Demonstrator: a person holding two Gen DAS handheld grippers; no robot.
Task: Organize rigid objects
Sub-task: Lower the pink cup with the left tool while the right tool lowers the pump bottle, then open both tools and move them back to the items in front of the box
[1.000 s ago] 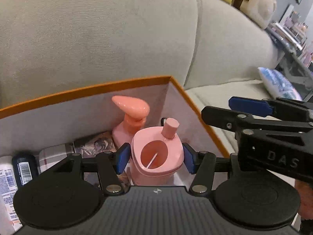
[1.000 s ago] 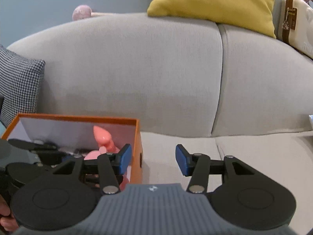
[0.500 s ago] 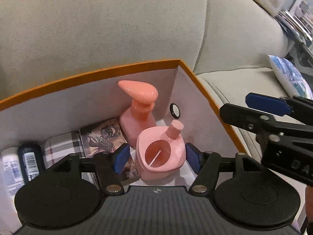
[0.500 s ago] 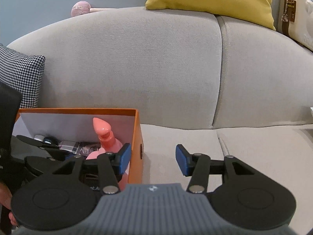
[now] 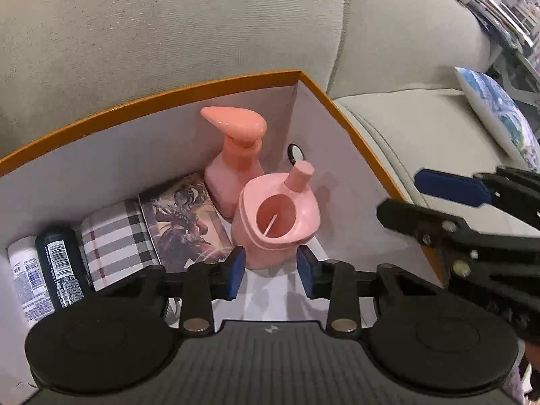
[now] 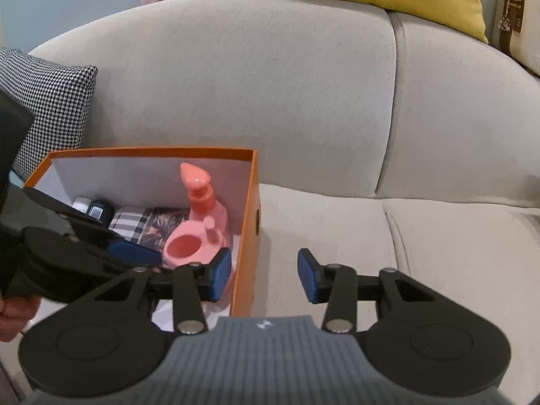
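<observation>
An orange box (image 5: 152, 101) with a white inside sits on the grey sofa. In its far right corner stands a pink pump bottle (image 5: 236, 162), and a pink square container (image 5: 278, 219) with a round hole and a short spout stands upright in front of it. My left gripper (image 5: 269, 276) hovers over the box, its jaws closing. Nothing is between them, and the container sits just beyond the tips. My right gripper (image 6: 264, 278) is open and its jaws are closing a little. It straddles the box's right wall (image 6: 248, 236) without touching it.
A picture-printed box (image 5: 184, 216), a plaid box (image 5: 116, 236), a dark barcoded bottle (image 5: 60, 263) and a white tube (image 5: 25, 276) lie along the box floor. A houndstooth cushion (image 6: 44, 101) is left of the box. Bare seat (image 6: 371, 253) stretches right of it, towards a blue patterned pillow (image 5: 496, 114).
My left gripper's pads spread away from the pink container, drew back from it and tipped further down, then narrowed. The container stays standing in the box. The right jaws narrowed slightly.
</observation>
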